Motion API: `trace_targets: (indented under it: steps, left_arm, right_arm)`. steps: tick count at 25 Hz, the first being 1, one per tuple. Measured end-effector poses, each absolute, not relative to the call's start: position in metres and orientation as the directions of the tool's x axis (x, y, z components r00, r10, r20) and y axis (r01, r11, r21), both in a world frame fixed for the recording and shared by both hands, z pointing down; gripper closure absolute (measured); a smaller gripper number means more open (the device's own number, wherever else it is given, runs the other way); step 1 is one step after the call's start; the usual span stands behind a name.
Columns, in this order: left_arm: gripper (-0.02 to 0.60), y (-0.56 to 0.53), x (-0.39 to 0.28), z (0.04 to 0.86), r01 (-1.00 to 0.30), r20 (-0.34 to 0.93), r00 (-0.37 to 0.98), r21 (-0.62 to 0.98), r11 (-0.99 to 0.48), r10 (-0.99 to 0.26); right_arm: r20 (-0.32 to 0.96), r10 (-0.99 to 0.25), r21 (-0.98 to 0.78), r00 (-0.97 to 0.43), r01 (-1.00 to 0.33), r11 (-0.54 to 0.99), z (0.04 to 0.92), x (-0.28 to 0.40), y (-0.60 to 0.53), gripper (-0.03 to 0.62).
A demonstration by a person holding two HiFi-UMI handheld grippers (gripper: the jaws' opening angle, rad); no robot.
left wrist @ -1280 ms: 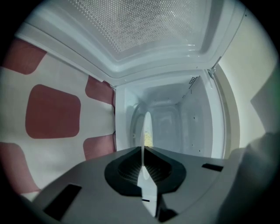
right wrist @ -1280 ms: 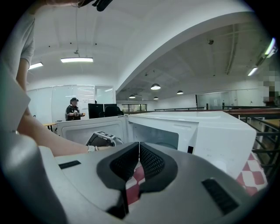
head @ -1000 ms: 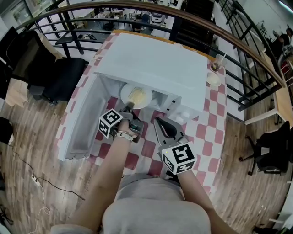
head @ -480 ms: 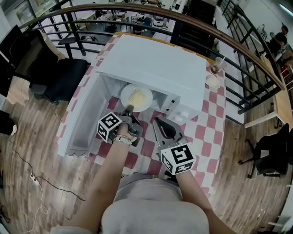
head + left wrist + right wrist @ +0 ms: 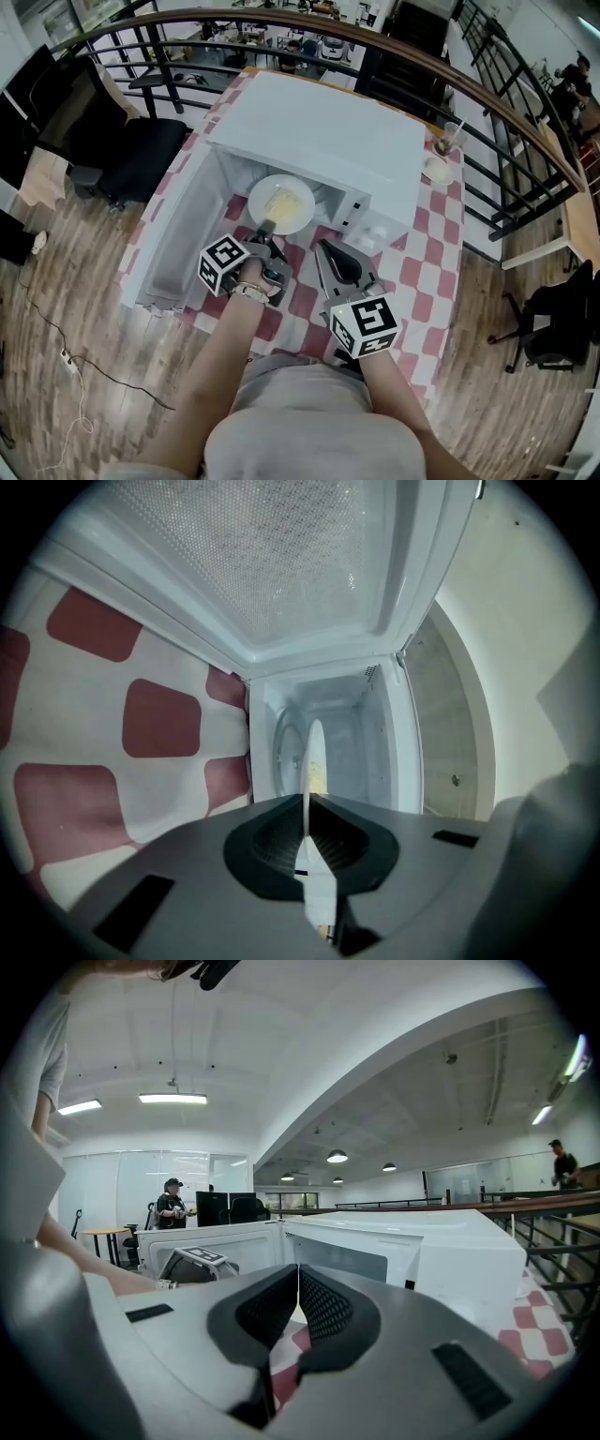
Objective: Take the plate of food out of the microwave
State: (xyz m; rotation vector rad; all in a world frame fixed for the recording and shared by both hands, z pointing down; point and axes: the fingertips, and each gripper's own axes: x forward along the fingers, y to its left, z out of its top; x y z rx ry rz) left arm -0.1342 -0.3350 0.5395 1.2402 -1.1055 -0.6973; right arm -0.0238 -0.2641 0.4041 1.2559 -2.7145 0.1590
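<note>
A white plate (image 5: 281, 203) with yellow food sits at the mouth of the open white microwave (image 5: 319, 131), partly out of the cavity. My left gripper (image 5: 265, 228) is shut on the plate's near rim. In the left gripper view the plate (image 5: 308, 761) shows edge-on between the jaws of my left gripper (image 5: 307, 841), with the microwave cavity (image 5: 342, 724) behind it. My right gripper (image 5: 323, 248) hangs shut over the table to the right of the plate and holds nothing. In the right gripper view the closed jaws of that gripper (image 5: 297, 1302) point at the microwave (image 5: 422, 1251).
The microwave door (image 5: 178, 253) stands swung open to the left. The table wears a red-and-white checked cloth (image 5: 422, 272). A cup with a straw (image 5: 453, 131) and a small bowl (image 5: 437, 167) stand at the far right corner. A railing curves behind the table.
My left gripper has drawn the plate a little further out of the microwave, toward me. The right gripper has stayed where it was.
</note>
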Motion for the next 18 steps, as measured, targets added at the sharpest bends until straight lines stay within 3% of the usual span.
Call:
trace_targets:
  steps: [18]
  left_arm:
    - [0.569, -0.288, -0.133, 0.505, -0.142, 0.255, 0.348, 0.965, 0.219, -0.902]
  right_arm:
    - [0.139, -0.741, -0.026, -0.657, -0.750, 0.660, 0.389, -0.021, -0.251, 0.568]
